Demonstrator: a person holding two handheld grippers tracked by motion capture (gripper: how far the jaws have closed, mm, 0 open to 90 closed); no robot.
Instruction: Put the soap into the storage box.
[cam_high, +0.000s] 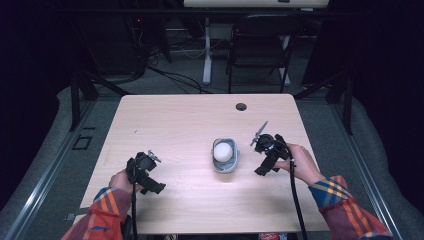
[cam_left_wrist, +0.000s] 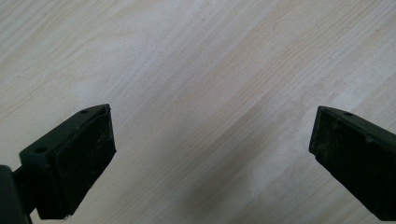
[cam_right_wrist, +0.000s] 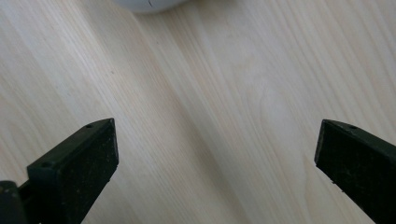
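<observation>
My left gripper (cam_high: 150, 182) spread wide, nothing between jaws, over bare wood near table's front left. My right gripper (cam_high: 265, 162) also spread wide, empty, just right of grey bowl (cam_high: 225, 164). Bowl sits mid-table (cam_high: 175, 120), holding white ball (cam_high: 223, 151). Bowl's pale rim (cam_right_wrist: 149, 5) shows ahead of right jaws. Black chair (cam_high: 260, 45) beyond table.

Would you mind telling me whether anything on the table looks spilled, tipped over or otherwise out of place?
Nothing stands out. The small grey container sits upright near the middle of the light wooden table with a white ball inside it. The left claw and right claw are both open above bare wood.
</observation>
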